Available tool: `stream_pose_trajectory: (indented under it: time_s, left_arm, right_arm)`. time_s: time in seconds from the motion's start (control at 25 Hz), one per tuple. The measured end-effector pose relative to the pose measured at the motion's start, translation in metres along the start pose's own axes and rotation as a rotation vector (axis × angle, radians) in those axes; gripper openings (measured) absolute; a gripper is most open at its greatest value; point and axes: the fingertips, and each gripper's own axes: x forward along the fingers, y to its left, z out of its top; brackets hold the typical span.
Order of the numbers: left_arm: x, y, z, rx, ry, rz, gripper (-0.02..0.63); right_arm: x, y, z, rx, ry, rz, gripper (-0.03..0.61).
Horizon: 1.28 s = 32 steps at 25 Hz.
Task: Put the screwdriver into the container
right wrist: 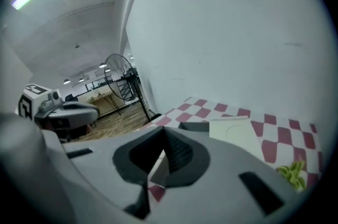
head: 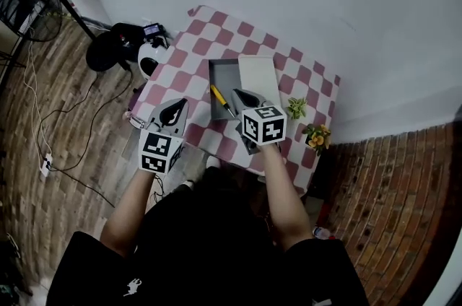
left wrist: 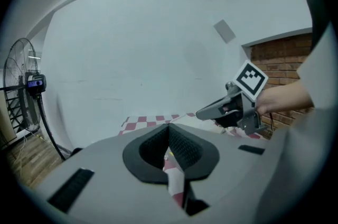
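Showing plainly in head view alone — screwdriver [head: 220, 99]

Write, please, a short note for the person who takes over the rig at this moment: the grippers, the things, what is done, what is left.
Left gripper: shut, empty, held to the left of the container.
Right gripper: shut, empty, close beside the screwdriver.
Screwdriver, yellow handle: appears to lie inside the grey container, in its near part. A white panel lies against the container's right side.
Done: the screwdriver seems placed and is not held.
Left: check that it lies fully inside, then draw both grippers away.
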Motion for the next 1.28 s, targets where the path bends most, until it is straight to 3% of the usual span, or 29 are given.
stream_pose_trajectory:
  time_s: [0.16,0.48,0.68,1.28]
  left_arm:
    - [-0.016,-0.003,0.019,0.042,-0.052,-0.025,0.003]
    - [-0.062,-0.017,0.044,0.060,-0.144,-0.094,0.003]
    - [-0.084,-0.024,0.048,0.070,-0.171,-0.130,0.003]
    - [-0.114,-0.038,0.073,0.093,-0.232,-0.082,0.003]
  right_arm:
    - [-0.043,0.024,0.025,-0.048,-0.151,-0.021,0.002]
    - [-0.126,0.062,0.039,-0.083,-0.335,-0.177,0.002]
    - [-0.160,0.081,0.033,-0.085,-0.382,-0.239,0.002]
    - [-0.218,0.095,0.039,-0.090,-0.466,-0.239,0.002]
